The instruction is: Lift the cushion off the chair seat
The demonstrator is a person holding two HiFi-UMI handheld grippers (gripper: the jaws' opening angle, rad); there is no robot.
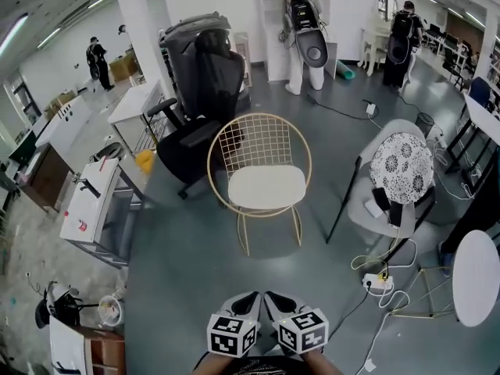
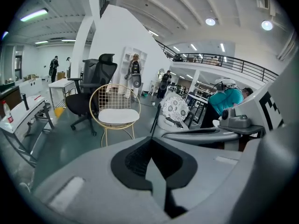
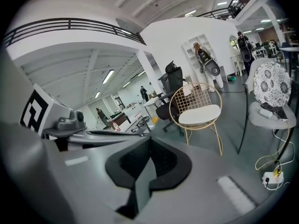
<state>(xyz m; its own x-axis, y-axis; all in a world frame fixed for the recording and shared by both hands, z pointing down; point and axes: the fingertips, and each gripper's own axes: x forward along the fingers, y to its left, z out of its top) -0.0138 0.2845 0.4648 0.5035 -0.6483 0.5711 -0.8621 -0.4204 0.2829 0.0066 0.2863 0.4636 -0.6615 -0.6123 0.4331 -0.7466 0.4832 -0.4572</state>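
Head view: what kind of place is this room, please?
Probably a large open office or lab hall. A black office chair stands by a white desk, a power strip lies on the grey floor, and the left gripper view shows a railed upper gallery.

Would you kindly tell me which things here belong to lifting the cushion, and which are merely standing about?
For the job: white round seat cushion; gold wire-frame chair under it; left tongs and right tongs, both shut and empty.
Standing about: black mesh office chair; grey lounge chair with patterned round pillow; white power strip.
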